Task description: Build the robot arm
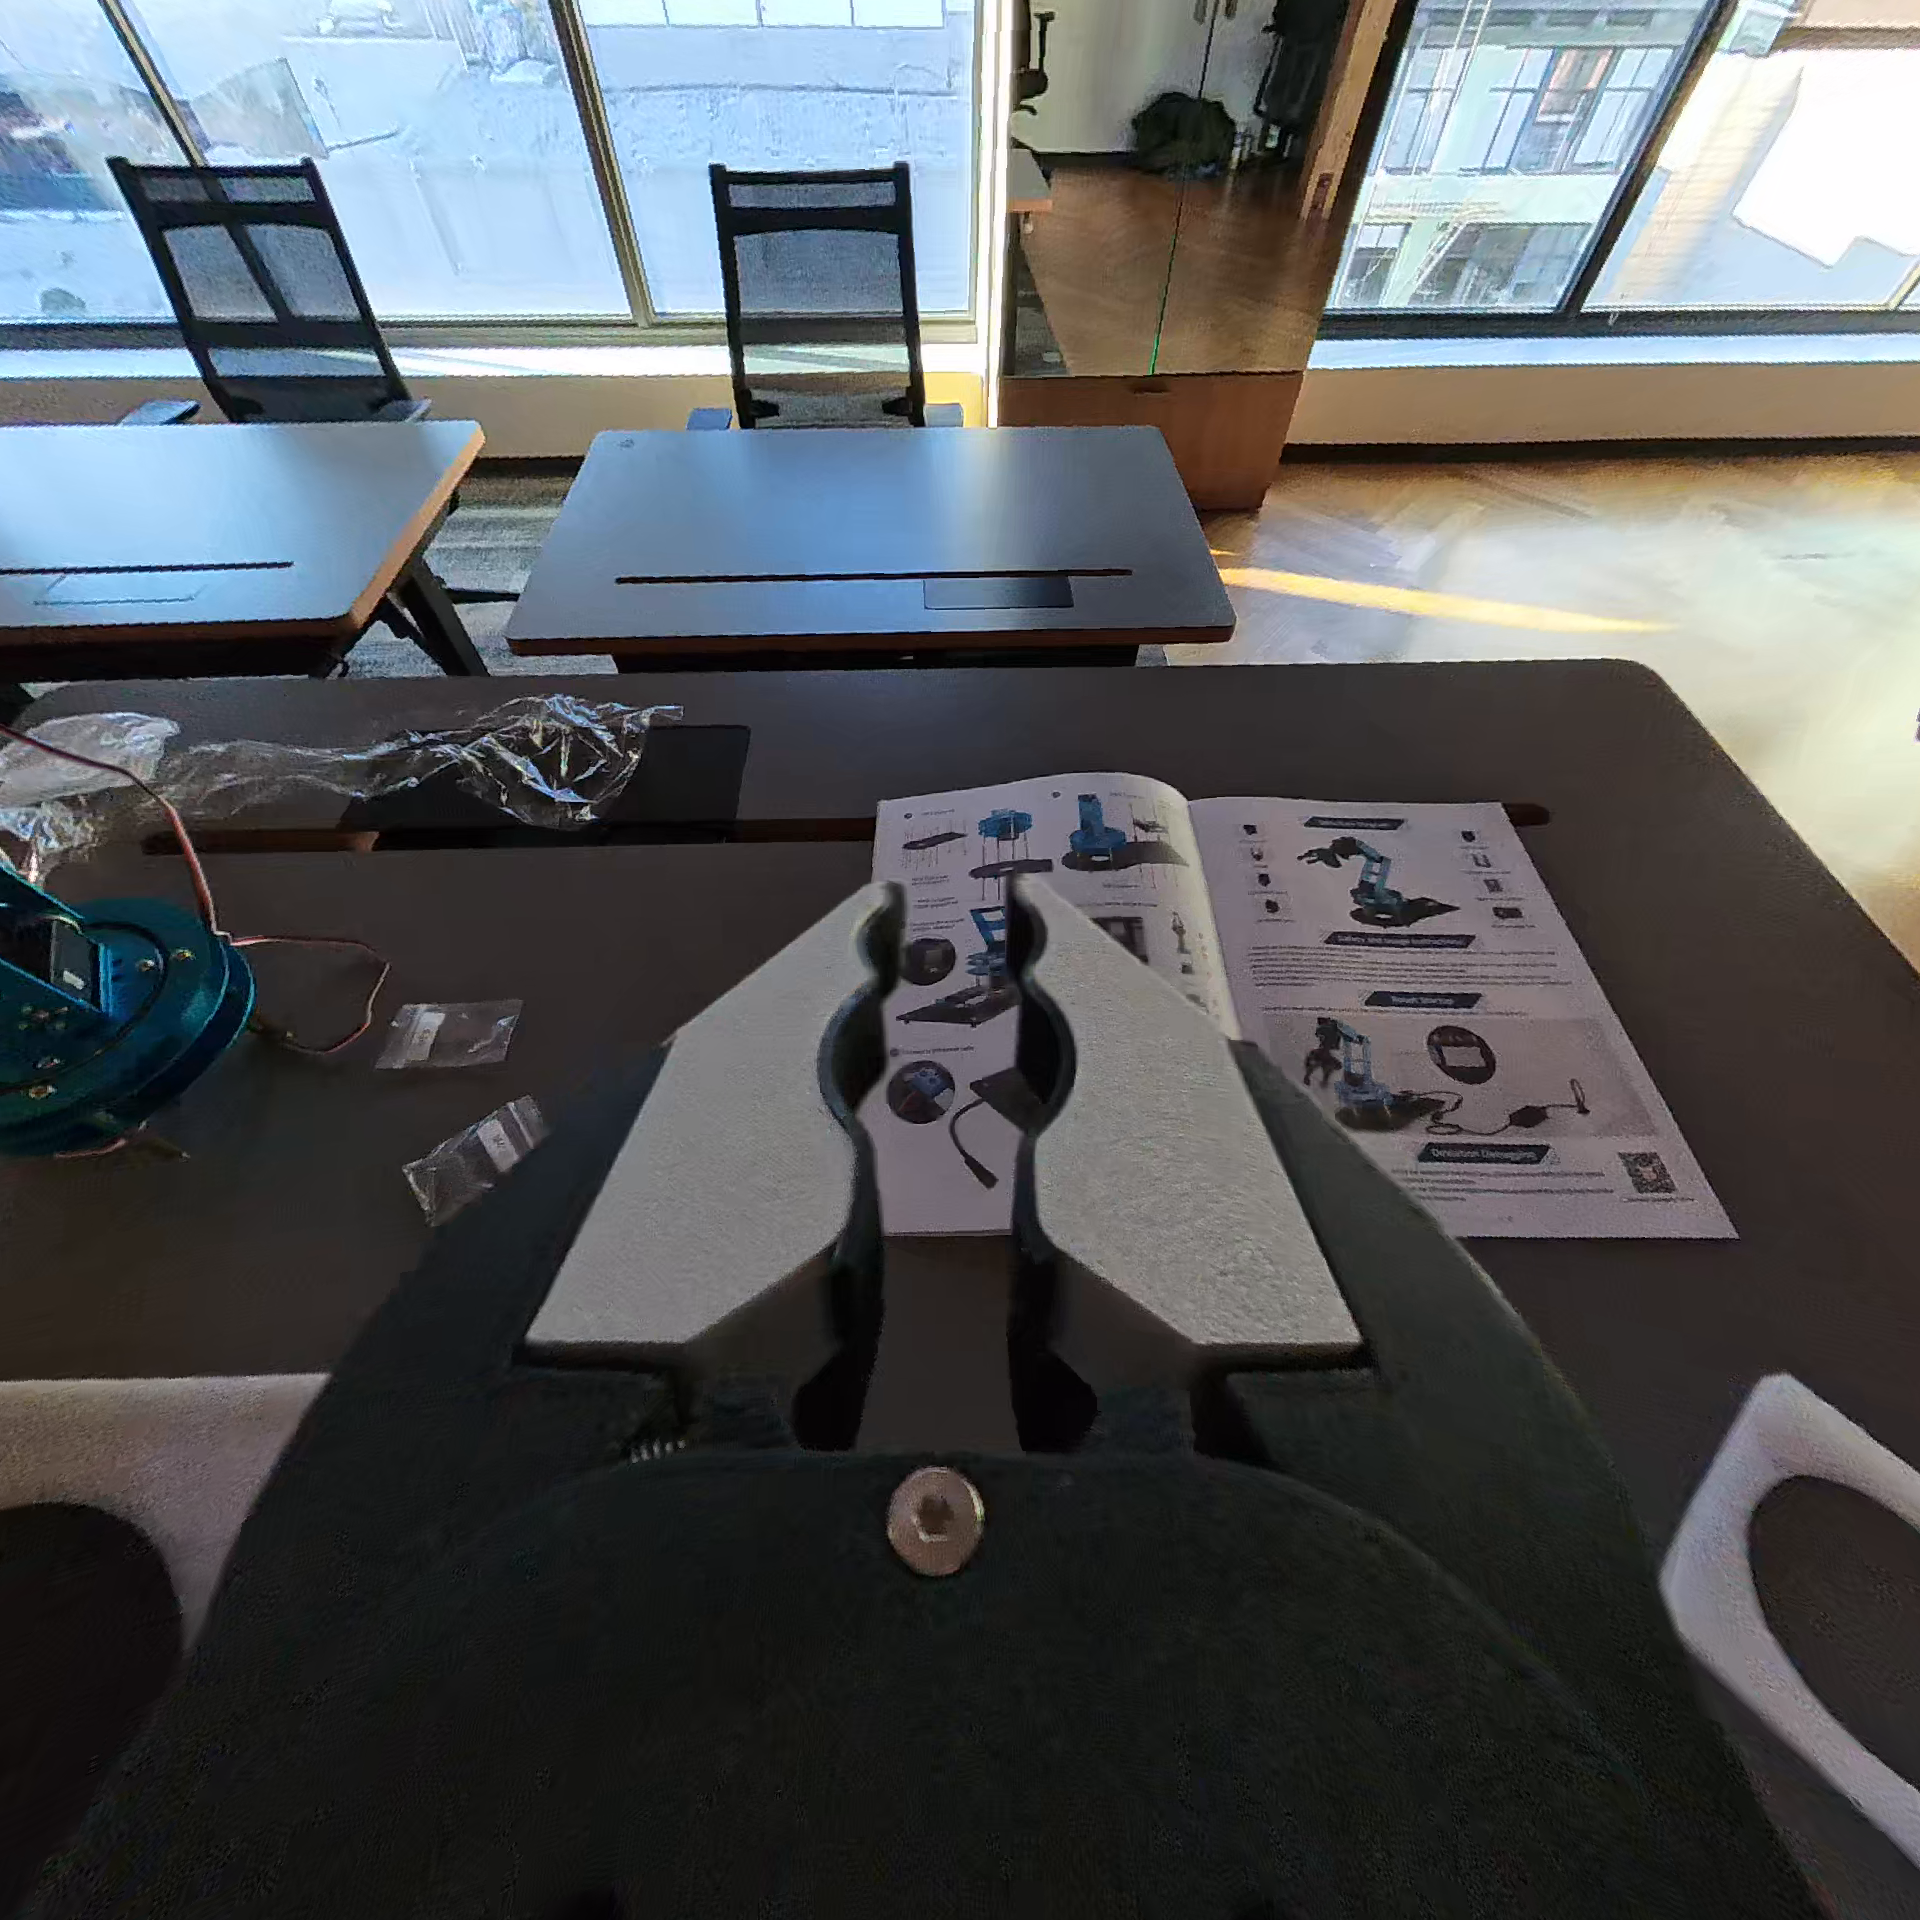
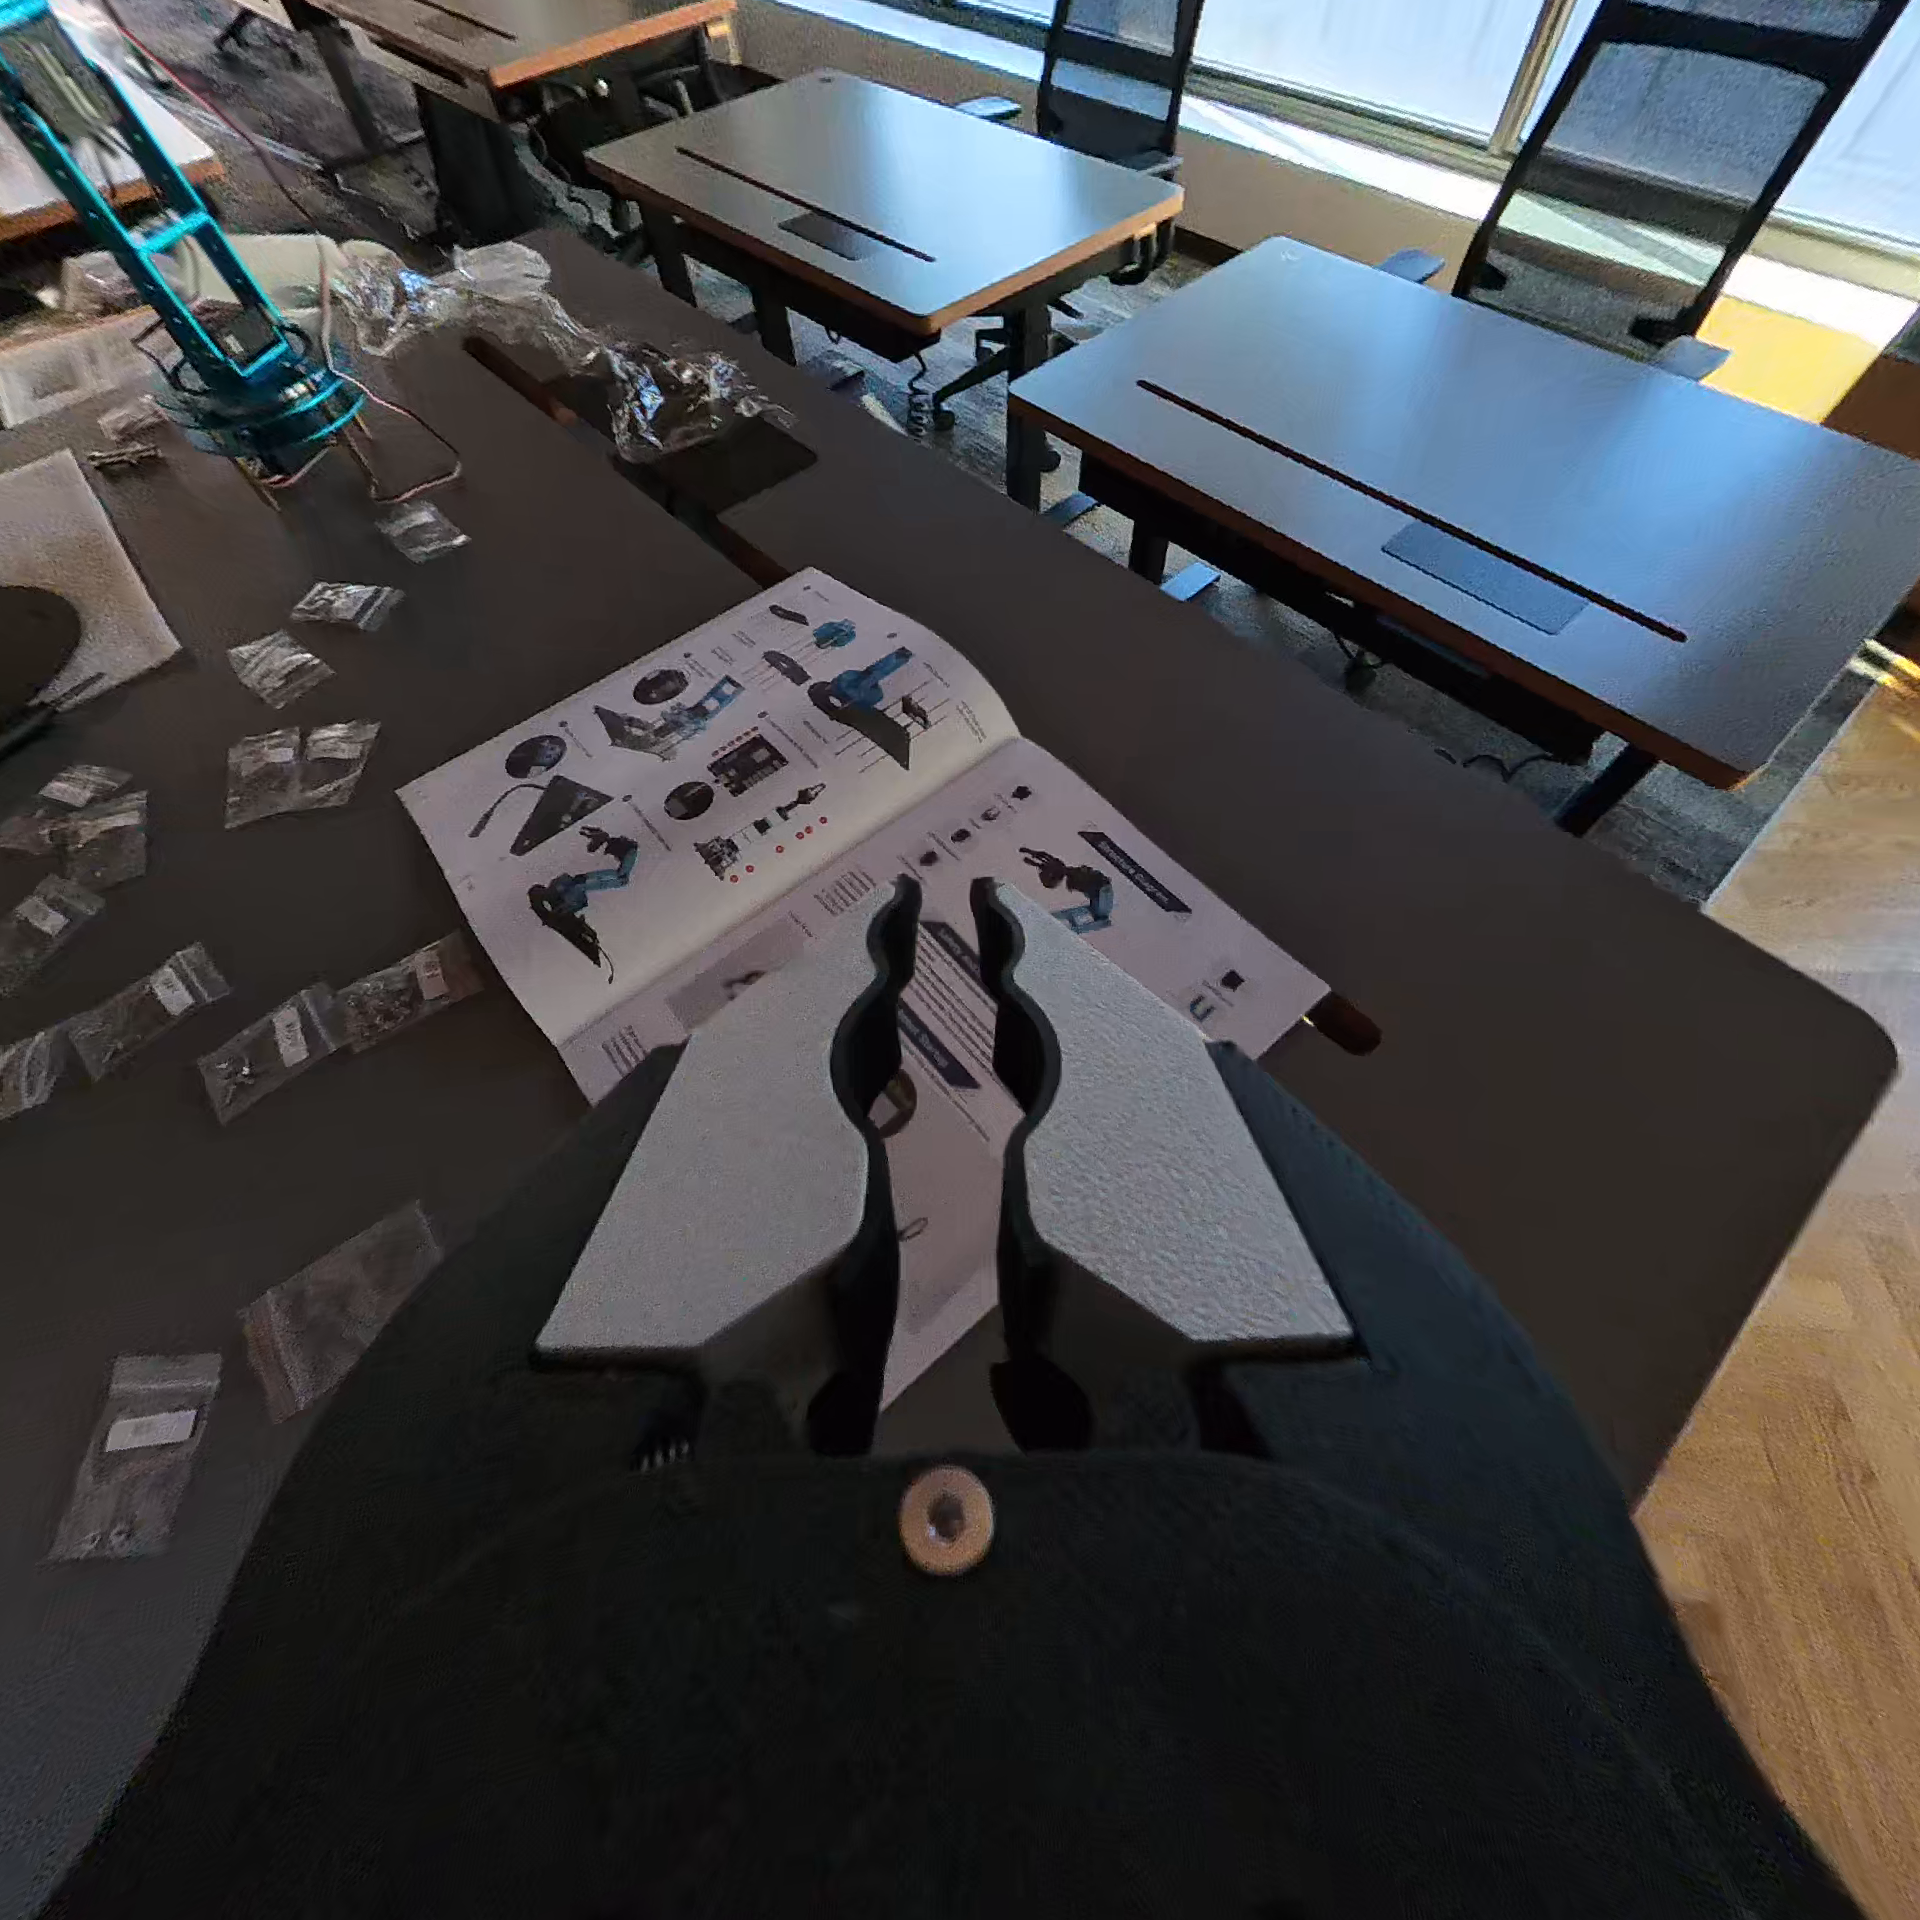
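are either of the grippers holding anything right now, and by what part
Nothing is held. The left gripper and the right gripper are both open and empty, above the open booklet on the table.

Open booklet, small parts bags, crumpled plastic wrap on dark table.

Open manual on desk at right, parts bags left of it, robot base far left w/ wrap behind.
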Motion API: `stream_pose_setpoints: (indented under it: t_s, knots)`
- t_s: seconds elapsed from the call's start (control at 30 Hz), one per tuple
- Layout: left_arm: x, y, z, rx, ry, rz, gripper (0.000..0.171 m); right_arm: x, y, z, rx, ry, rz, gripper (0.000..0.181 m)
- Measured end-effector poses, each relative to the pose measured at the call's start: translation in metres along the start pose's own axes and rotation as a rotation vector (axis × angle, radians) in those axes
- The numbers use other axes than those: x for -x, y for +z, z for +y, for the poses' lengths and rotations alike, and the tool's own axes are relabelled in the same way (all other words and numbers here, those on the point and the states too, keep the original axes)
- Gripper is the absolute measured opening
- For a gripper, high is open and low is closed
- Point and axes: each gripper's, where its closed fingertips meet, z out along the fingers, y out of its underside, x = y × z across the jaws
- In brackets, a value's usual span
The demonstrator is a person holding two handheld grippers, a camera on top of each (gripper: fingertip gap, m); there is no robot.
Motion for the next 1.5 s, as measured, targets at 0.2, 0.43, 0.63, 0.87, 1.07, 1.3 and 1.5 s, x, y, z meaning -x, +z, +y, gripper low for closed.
stream_pose_setpoints:
  t_s: [0.2,0.43,0.63,0.87,1.07,1.3,1.5]
  knots:
    - [0.010,0.047,-0.002,-0.039,-0.127,0.148,0.000,0.013,0.038,-0.004,-0.031,0.090,-0.109,0.007]
    - [0.004,0.056,-0.032,-0.266,-0.204,0.204,0.000,0.014,0.054,-0.011,-0.109,0.060,-0.065,0.004]
    - [0.035,0.067,-0.026,-0.315,-0.246,0.101,0.000,0.018,0.060,-0.012,-0.165,0.128,-0.123,0.000]
    - [0.067,0.064,-0.026,-0.449,-0.415,0.084,0.000,0.024,0.070,-0.008,-0.175,0.161,-0.136,0.000]
    - [0.085,0.068,-0.015,-0.453,-0.462,0.042,0.000,0.021,0.082,0.005,-0.133,0.208,-0.135,0.000]
    - [0.099,0.067,-0.010,-0.490,-0.521,0.018,0.000,0.019,0.084,0.006,-0.147,0.261,-0.146,0.000]
    - [0.111,0.056,-0.012,-0.576,-0.578,-0.007,0.000,0.018,0.084,0.007,-0.150,0.271,-0.148,0.000]
